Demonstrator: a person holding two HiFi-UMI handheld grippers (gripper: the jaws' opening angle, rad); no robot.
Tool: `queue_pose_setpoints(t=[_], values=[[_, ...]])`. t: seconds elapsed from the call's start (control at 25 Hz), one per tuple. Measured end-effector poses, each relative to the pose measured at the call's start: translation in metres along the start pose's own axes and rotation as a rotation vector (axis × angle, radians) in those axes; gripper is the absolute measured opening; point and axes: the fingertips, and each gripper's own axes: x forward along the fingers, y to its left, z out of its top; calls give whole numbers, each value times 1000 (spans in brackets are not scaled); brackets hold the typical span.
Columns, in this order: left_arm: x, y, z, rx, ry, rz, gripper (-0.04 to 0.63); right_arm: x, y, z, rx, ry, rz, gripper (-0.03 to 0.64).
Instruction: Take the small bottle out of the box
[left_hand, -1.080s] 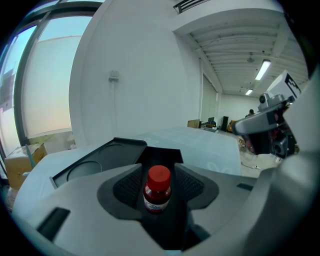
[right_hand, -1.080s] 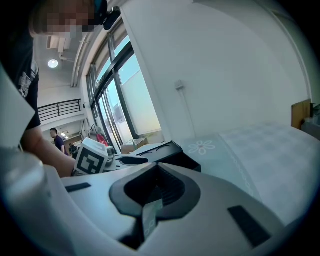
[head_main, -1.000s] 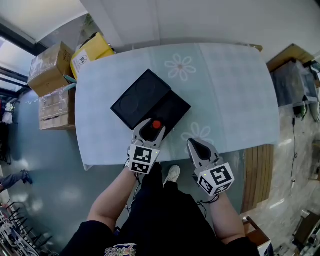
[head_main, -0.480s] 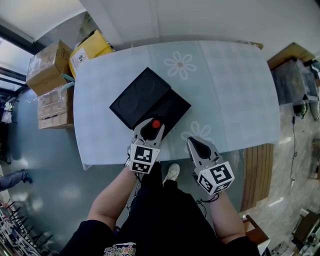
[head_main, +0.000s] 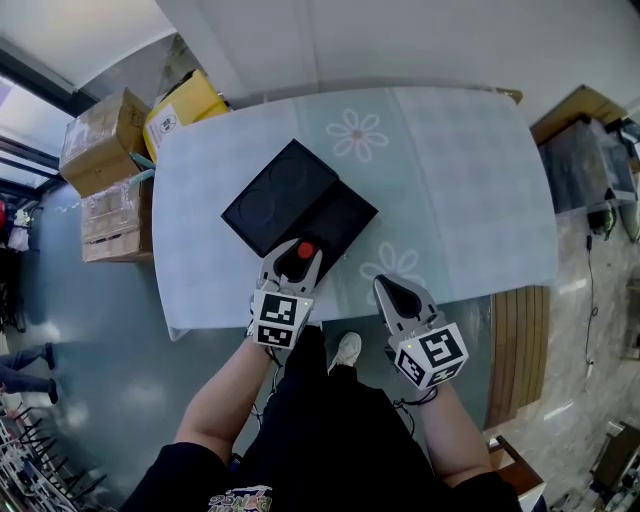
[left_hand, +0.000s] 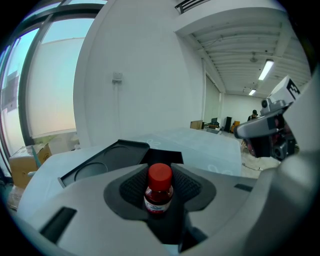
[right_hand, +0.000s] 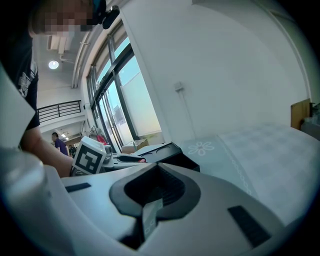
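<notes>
The grasp looks made, but the removal is not yet clearly finished. The left gripper (head_main: 304, 257) has its jaws clamped on the small bottle (left_hand: 159, 189), the ribbed pads pressing on either side of its body just below the red cap, and the bottle stands upright between them. From the head view the bottle sits at the near corner of the open black box (head_main: 340, 222), which lies with its lid folded back on the table (head_main: 450, 180). The gripper's own body hides the bottle's base, so I cannot tell whether it has cleared the box wall. The right gripper (head_main: 388, 290) waits over the near table edge, apart from the box, with its jaws pressed together on nothing. What seems left is to lift the bottle clear of the box and bring it away.
</notes>
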Motion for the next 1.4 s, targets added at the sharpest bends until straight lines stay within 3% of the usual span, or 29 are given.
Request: queue_pose_setpoints(t=[0.68,1.4], values=[[-98,-38,36,-26,-92,42,161,-51,47,23,-97,-89,62,23],[-210,-64,9,-102,-105,95,161,-58,115,6,-140,-70,173,23]])
